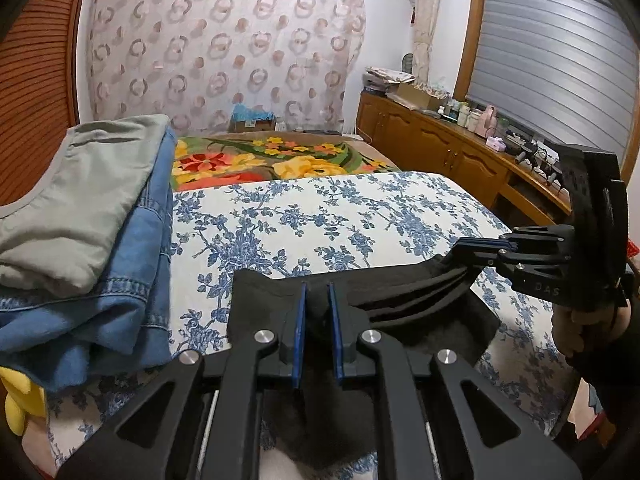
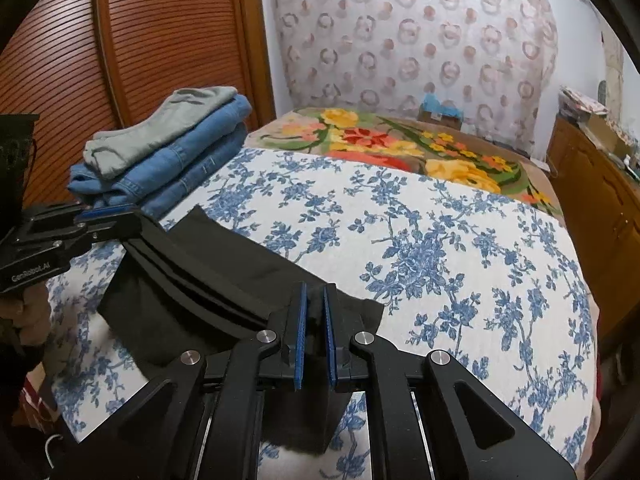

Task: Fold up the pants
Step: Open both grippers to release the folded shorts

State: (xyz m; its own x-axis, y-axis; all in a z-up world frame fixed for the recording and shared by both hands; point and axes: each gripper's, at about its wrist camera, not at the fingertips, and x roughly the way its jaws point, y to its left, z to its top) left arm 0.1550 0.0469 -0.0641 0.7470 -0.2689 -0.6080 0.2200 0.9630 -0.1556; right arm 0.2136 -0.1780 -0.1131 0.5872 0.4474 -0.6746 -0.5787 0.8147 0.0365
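Black pants [image 1: 400, 300] hang folded in layers between both grippers, low over the blue-flowered bedspread [image 1: 304, 216]. My left gripper [image 1: 318, 292] is shut on one end of the pants, black cloth pinched between its blue pads. In the same view the right gripper [image 1: 486, 245] comes in from the right, shut on the other end. The right wrist view shows the right gripper [image 2: 315, 294] clamped on the black pants [image 2: 208, 276], and the left gripper [image 2: 106, 213] gripping the far end at the left edge.
A stack of folded clothes, a grey-green garment [image 1: 76, 200] on blue jeans [image 1: 120, 300], lies at the bed's left side. A flowered blanket [image 1: 280, 160] covers the far end. A wooden sideboard [image 1: 460, 152] with clutter runs along the right. A louvred wooden door [image 2: 120, 48] stands left.
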